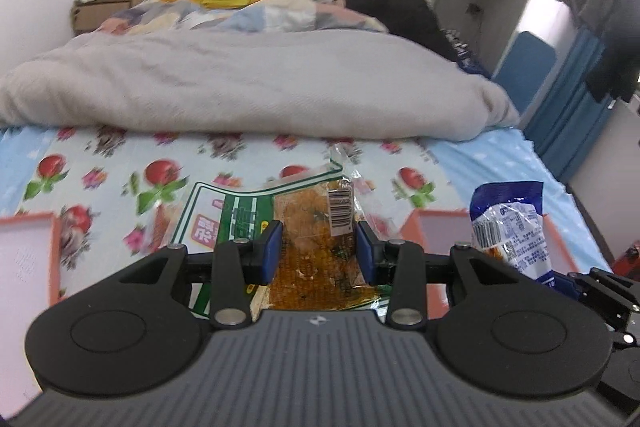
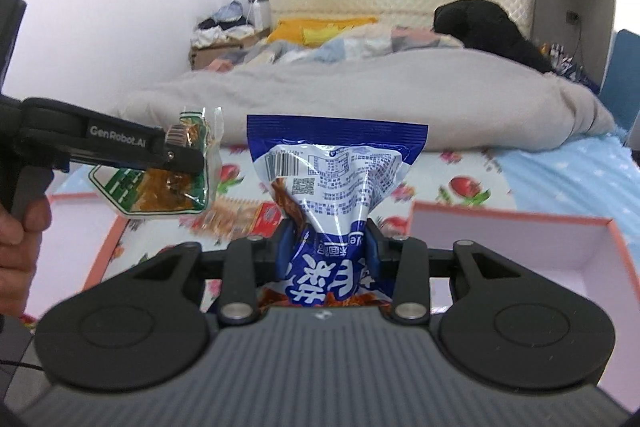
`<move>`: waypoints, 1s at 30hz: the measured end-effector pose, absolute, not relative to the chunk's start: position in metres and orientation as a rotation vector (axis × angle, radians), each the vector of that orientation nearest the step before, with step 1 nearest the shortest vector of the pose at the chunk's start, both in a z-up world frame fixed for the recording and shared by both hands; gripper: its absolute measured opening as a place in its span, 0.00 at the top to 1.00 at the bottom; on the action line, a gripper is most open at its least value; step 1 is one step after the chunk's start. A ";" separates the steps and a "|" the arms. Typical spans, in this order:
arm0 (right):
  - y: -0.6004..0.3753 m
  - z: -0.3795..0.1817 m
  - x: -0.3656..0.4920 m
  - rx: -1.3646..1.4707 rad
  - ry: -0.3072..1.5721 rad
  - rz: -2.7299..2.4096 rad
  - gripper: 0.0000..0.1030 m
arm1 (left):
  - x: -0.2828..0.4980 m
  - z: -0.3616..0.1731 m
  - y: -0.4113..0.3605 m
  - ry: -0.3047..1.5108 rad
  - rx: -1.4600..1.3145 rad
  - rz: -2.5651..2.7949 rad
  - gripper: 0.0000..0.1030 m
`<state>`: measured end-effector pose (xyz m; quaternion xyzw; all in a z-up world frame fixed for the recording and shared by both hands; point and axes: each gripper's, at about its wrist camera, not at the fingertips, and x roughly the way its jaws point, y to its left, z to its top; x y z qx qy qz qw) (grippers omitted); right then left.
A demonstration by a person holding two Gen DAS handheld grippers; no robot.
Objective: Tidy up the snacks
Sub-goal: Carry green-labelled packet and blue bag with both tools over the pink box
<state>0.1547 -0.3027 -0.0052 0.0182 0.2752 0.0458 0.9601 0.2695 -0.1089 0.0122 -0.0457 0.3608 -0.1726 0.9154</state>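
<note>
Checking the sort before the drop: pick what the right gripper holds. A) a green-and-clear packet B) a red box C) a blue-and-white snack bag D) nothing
C: in the right wrist view the right gripper pinches the blue-and-white snack bag between its fingers.

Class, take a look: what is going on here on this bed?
A person is sorting snacks with a handheld gripper in each hand. The left gripper is shut on a green and clear snack packet with orange-brown food inside. The right gripper is shut on a blue and white snack bag. Both packets are held up above the fruit-print cloth, with a pink-rimmed box open below and nothing showing inside it.
</note>
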 end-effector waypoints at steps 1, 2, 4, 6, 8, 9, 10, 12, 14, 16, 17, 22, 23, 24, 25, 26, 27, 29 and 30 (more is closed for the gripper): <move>-0.307 -0.002 0.155 0.036 0.550 0.084 0.62 | 0.271 0.016 -0.114 0.737 -0.092 -0.366 0.57; -0.313 0.002 0.156 0.036 0.541 0.073 0.62 | 0.272 0.020 -0.122 0.729 -0.087 -0.379 0.57; -0.324 0.007 0.157 0.039 0.527 0.054 0.62 | 0.274 0.028 -0.136 0.720 -0.081 -0.406 0.57; -0.335 0.011 0.155 0.047 0.514 0.029 0.62 | 0.276 0.033 -0.152 0.713 -0.073 -0.436 0.57; -0.347 0.013 0.153 0.054 0.506 0.004 0.62 | 0.279 0.037 -0.168 0.709 -0.063 -0.464 0.57; -0.351 0.014 0.153 0.058 0.504 -0.007 0.62 | 0.279 0.038 -0.176 0.708 -0.058 -0.479 0.57; -0.357 0.014 0.152 0.062 0.503 -0.021 0.62 | 0.280 0.039 -0.184 0.709 -0.053 -0.493 0.57; -0.368 0.011 0.153 0.069 0.505 -0.045 0.62 | 0.282 0.038 -0.202 0.719 -0.042 -0.522 0.57; -0.379 0.009 0.153 0.075 0.511 -0.069 0.62 | 0.284 0.035 -0.220 0.731 -0.034 -0.552 0.57; -0.390 0.005 0.153 0.079 0.522 -0.098 0.62 | 0.285 0.028 -0.236 0.746 -0.024 -0.576 0.57; -0.397 0.002 0.153 0.084 0.531 -0.116 0.62 | 0.286 0.024 -0.245 0.755 -0.024 -0.584 0.57; -0.424 -0.016 0.150 0.102 0.578 -0.187 0.62 | 0.287 -0.009 -0.294 0.824 0.012 -0.643 0.57; -0.430 -0.022 0.149 0.108 0.594 -0.201 0.62 | 0.287 -0.015 -0.304 0.839 0.022 -0.658 0.57; -0.434 -0.027 0.149 0.113 0.606 -0.211 0.62 | 0.286 -0.022 -0.313 0.856 0.033 -0.672 0.57; -0.440 -0.032 0.149 0.114 0.620 -0.226 0.62 | 0.286 -0.029 -0.320 0.868 0.045 -0.680 0.57; -0.444 -0.037 0.146 0.112 0.631 -0.242 0.62 | 0.285 -0.035 -0.329 0.875 0.061 -0.690 0.57; -0.447 -0.041 0.145 0.106 0.640 -0.254 0.62 | 0.283 -0.039 -0.338 0.882 0.078 -0.701 0.57; -0.455 -0.055 0.142 0.106 0.671 -0.276 0.62 | 0.284 -0.051 -0.350 0.912 0.091 -0.717 0.57; -0.459 -0.061 0.140 0.119 0.687 -0.288 0.62 | 0.284 -0.057 -0.356 0.929 0.100 -0.722 0.57</move>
